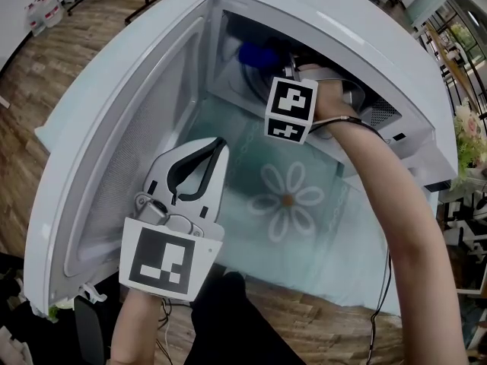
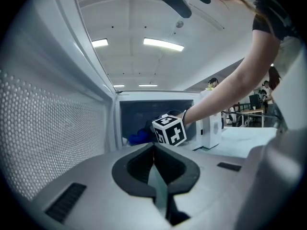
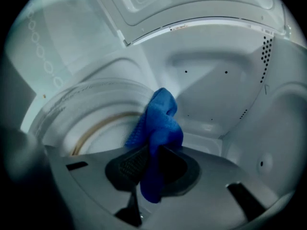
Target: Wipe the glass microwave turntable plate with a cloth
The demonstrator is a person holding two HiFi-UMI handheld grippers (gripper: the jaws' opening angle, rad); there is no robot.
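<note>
Wiping looks barely begun: the right gripper [image 3: 152,152], clamped on the blue cloth [image 3: 162,121], is at the glass turntable plate [image 3: 81,104]; the left gripper [image 2: 154,150] hangs closed, empty.

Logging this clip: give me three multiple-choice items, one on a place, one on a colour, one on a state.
1. Where is the right gripper? A. Inside the microwave. B. On the floor. C. On the microwave's roof.
2. What colour is the cloth? A. Yellow. B. Blue. C. Red.
3. How do the left gripper's jaws stand? A. Wide apart. B. Shut on the cloth. C. Together, empty.
Answers: 1 A, cavity walls and the turntable plate surround it; 2 B, blue fabric is pinched in the right jaws; 3 C, its view shows them meeting with nothing between.
</note>
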